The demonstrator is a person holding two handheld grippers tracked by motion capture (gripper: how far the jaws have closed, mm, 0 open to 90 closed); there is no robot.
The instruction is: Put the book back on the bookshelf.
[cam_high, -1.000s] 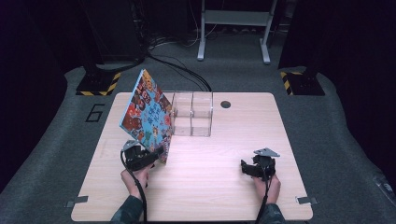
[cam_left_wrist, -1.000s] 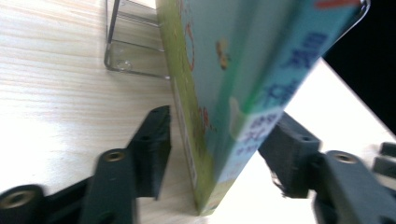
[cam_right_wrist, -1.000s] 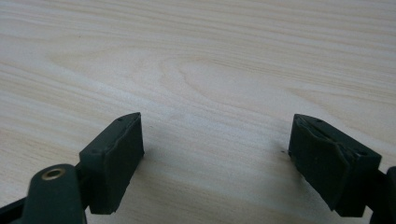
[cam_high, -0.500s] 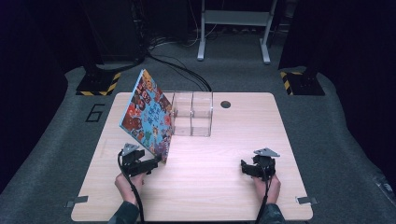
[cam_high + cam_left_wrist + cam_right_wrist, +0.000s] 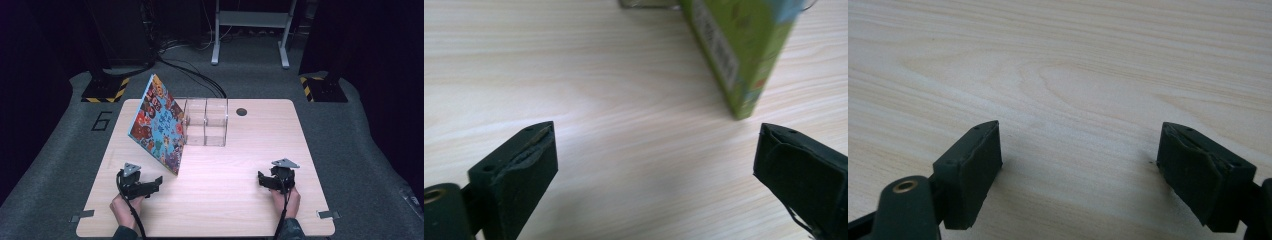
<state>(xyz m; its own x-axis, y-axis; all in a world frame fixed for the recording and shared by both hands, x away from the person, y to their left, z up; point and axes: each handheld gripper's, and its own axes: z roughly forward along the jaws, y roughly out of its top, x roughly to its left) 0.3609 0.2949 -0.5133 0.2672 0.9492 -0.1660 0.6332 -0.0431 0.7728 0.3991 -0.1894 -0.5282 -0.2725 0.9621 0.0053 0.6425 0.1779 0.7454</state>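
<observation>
A colourful picture book (image 5: pixel 159 125) stands tilted on the table, its top leaning against a clear plastic box (image 5: pixel 206 122) with several compartments. My left gripper (image 5: pixel 156 182) lies just in front of the book's near lower corner, apart from it. Its jaws have just been opening and stand open with nothing between them. In the left gripper view the book's green corner (image 5: pixel 734 60) rests on the wood beyond my left gripper (image 5: pixel 654 150). My right gripper (image 5: pixel 262 181) rests near the table's front right, open over bare wood (image 5: pixel 1080 150).
The light wooden table (image 5: pixel 225 210) has a round dark hole (image 5: pixel 241 111) at the back, right of the box. Cables and a grey metal stand (image 5: pixel 250 30) are on the dark floor behind. Yellow-black striped bases (image 5: pixel 105 92) flank the far corners.
My left gripper has let go of the book's lower corner and drawn back toward the person and to the left. The book stays leaning on the box. The right gripper has not moved.
</observation>
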